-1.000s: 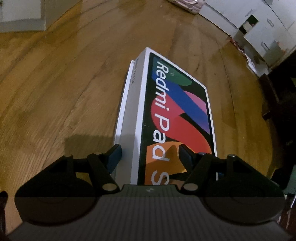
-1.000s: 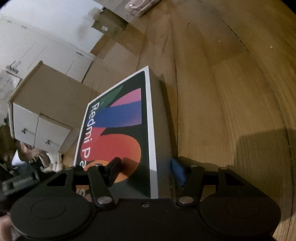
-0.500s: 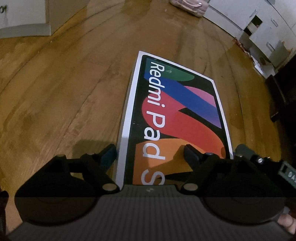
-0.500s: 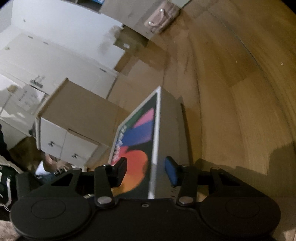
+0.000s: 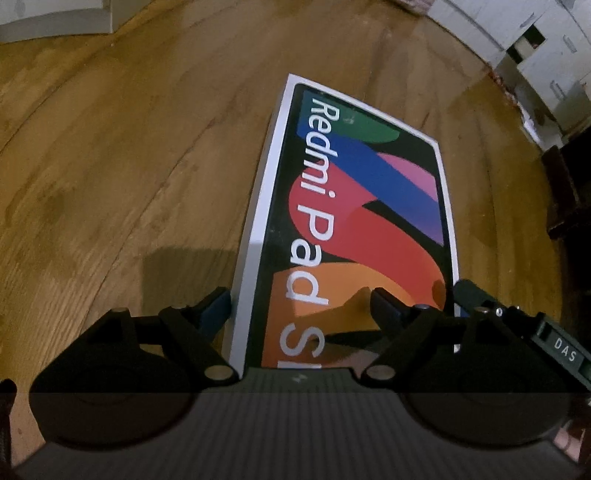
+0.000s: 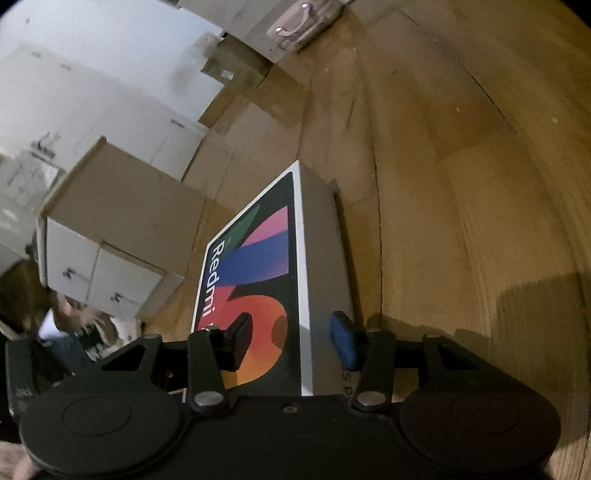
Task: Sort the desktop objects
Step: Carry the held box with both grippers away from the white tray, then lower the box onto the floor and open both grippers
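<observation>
A Redmi Pad box [image 5: 354, 221] with a black, multicoloured lid and white sides lies on the wooden desktop [image 5: 110, 166]. My left gripper [image 5: 301, 308] is open, its jaws astride the box's near left corner, one finger outside the white side and one over the lid. My right gripper [image 6: 291, 338] is open astride the box [image 6: 273, 280] at its near right edge, the left finger over the lid and the blue pad beside the grey side. The right gripper's body also shows at the right of the left wrist view [image 5: 517, 332].
White cabinets [image 5: 535, 55] stand beyond the desk's far right. A cardboard-topped drawer unit [image 6: 110, 229] and a cardboard box [image 6: 236, 62] stand to the left in the right wrist view. A pink bag [image 6: 303, 22] lies at the far end.
The box has gone from tilted on its edge to lying flat on the desktop. Both grippers stay astride its near end, and the right gripper now shows in the left wrist view.
</observation>
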The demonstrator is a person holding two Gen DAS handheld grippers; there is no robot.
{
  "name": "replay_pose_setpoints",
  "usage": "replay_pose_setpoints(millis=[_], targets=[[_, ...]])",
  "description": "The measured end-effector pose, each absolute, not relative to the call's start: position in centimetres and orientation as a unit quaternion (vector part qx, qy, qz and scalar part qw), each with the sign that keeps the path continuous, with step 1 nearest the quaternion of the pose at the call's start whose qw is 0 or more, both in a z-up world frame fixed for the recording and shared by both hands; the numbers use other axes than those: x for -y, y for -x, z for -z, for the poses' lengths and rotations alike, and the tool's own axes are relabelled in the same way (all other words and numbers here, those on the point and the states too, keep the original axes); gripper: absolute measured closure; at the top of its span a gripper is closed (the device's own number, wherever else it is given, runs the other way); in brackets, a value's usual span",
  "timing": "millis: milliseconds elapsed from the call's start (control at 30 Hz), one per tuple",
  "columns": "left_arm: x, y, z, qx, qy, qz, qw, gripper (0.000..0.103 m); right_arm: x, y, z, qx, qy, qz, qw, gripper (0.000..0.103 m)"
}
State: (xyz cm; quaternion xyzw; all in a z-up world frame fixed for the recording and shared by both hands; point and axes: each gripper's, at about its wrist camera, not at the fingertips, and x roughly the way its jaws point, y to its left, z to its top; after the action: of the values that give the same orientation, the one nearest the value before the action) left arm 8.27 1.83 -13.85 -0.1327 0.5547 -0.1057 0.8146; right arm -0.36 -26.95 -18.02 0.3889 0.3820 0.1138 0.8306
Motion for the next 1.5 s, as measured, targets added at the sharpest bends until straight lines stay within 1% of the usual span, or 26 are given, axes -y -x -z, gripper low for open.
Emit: replay_pose_setpoints(millis=[67, 100, 300, 400, 467, 667, 800, 1000, 1133, 1333, 1500], targets=[[-1.5, -8.1, 13.8, -0.557, 0.130, 0.102, 0.814, 0.019, 26.8, 0.4, 17.9, -0.383, -0.382, -0.111, 0.834, 0.046], [-1.4, -8.1, 13.7, -0.558, 0.128, 0.101, 0.814, 0.018, 26.8, 0.4, 18.0, -0.384, -0.382, -0.109, 0.834, 0.046], [-0.7, -7.7, 13.5, -0.560, 0.104, 0.096, 0.816, 0.015, 26.3, 0.6, 18.6, -0.398, -0.366, -0.098, 0.836, 0.046], [-0.1, -7.6, 13.5, -0.564, 0.067, 0.078, 0.819, 0.014, 25.9, 0.5, 18.5, -0.408, -0.345, -0.100, 0.840, 0.046], [0.2, -7.5, 13.6, -0.564, 0.045, 0.071, 0.821, 0.011, 25.6, 0.3, 18.5, -0.415, -0.330, -0.099, 0.842, 0.046], [0.1, -7.6, 13.7, -0.569, 0.047, 0.070, 0.818, 0.011, 25.1, 0.0, 18.6, -0.421, -0.313, -0.097, 0.846, 0.043], [0.1, -7.6, 13.7, -0.572, 0.051, 0.069, 0.816, 0.010, 25.1, 0.0, 18.6, -0.425, -0.309, -0.101, 0.845, 0.039], [0.5, -7.6, 13.7, -0.572, 0.041, 0.066, 0.816, 0.009, 25.1, 0.2, 18.8, -0.428, -0.307, -0.099, 0.844, 0.039], [0.7, -7.5, 13.7, -0.571, 0.030, 0.062, 0.818, 0.006, 24.5, 0.0, 18.7, -0.431, -0.300, -0.097, 0.845, 0.037], [0.9, -7.5, 13.6, -0.571, 0.022, 0.060, 0.818, 0.006, 24.0, -0.3, 18.4, -0.438, -0.289, -0.087, 0.847, 0.035], [1.3, -7.4, 13.5, -0.571, 0.005, 0.057, 0.819, 0.006, 23.0, 0.2, 18.2, -0.429, -0.308, -0.033, 0.848, 0.032]])
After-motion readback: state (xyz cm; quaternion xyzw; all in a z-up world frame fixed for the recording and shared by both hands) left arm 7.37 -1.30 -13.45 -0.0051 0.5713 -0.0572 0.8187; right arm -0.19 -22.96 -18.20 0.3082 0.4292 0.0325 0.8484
